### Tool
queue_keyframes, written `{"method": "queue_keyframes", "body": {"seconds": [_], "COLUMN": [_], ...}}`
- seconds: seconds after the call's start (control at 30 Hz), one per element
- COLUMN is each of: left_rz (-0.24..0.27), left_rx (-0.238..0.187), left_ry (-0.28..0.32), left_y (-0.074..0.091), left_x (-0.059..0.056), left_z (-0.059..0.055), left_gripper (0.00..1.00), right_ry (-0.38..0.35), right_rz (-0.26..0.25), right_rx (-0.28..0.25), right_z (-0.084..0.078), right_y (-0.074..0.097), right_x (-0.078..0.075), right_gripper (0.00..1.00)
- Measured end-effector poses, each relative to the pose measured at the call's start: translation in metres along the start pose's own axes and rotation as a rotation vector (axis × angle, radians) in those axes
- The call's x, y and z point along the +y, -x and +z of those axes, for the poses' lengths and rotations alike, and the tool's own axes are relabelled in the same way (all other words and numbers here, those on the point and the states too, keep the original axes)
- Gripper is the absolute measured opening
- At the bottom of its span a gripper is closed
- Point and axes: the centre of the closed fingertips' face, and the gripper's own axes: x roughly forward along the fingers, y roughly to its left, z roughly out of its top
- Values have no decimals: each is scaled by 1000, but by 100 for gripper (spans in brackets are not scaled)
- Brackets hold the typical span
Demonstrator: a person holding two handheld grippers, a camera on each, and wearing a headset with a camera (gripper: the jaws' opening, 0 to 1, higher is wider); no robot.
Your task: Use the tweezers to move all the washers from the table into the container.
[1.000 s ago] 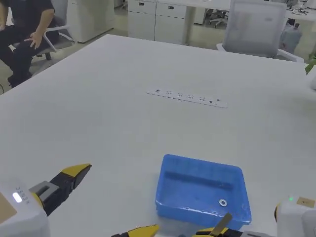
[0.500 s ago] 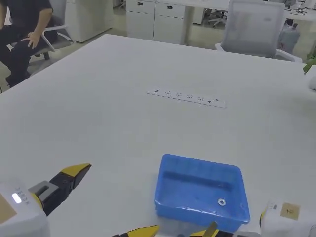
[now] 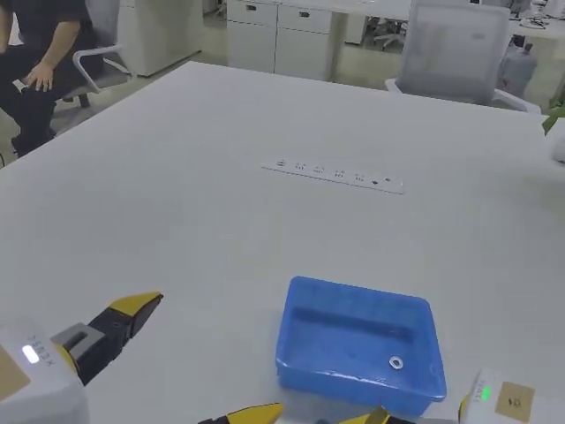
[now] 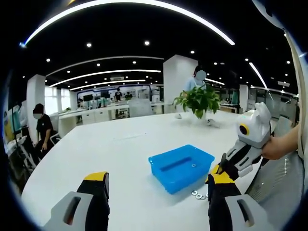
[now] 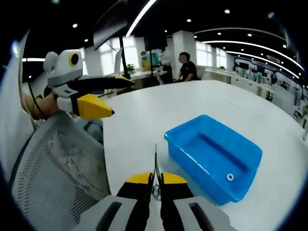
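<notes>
**Tweezers drawn back, one washer in the bin**

Retreat is the change. In the head view the right gripper (image 3: 380, 415) has slid from the container's near rim down to the bottom edge of the frame, where its yellow tip just peeks in. Its jaws are clenched on the tweezers (image 5: 155, 161), which stand up at lower centre of the right gripper view. Their points look bare, though they are too fine to be sure.

The blue container (image 3: 357, 340) sits at lower centre-right of the head view, unmoved. One delivered washer (image 3: 395, 362) lies flat near its front right corner, as it did a second ago. I read that as a drop finished and the tool heading back.

The loose washers (image 4: 197, 194) lie on the table (image 3: 221, 221) just beside the container's near corner, low and right of centre in the left gripper view, so work remains. The left gripper (image 3: 196, 360) hangs at lower left of the head view, jaws spread wide and empty.
</notes>
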Motion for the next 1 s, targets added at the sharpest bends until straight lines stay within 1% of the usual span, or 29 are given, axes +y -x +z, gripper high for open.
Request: {"method": "queue_keyframes", "body": {"seconds": [0.03,0.07,0.27,0.5,0.6,0.83,1.0], "left_rz": [2,1,-4,-5,-4,1,2], "left_rx": [-2,-2,-2,-8,-6,-12,-15], "left_ry": [-3,-3,-2,3,1,3,6], "left_y": [0,0,0,0,0,1,1], "left_x": [0,0,0,0,0,0,1], "left_z": [0,0,0,1,1,2,3], "left_gripper": [85,85,85,85,85,85,85], "right_ry": [-28,-46,-83,-82,-77,-81,-72], "right_rz": [1,1,-8,-30,-47,-80,-98], "right_rx": [-28,-39,-102,-137,-146,-161,-170], "right_z": [5,8,31,51,58,70,77], "right_y": [3,5,17,28,33,40,42], "right_x": [-1,-3,-11,-21,-29,-46,-53], "right_gripper": [3,3,3,3,3,3,3]}}
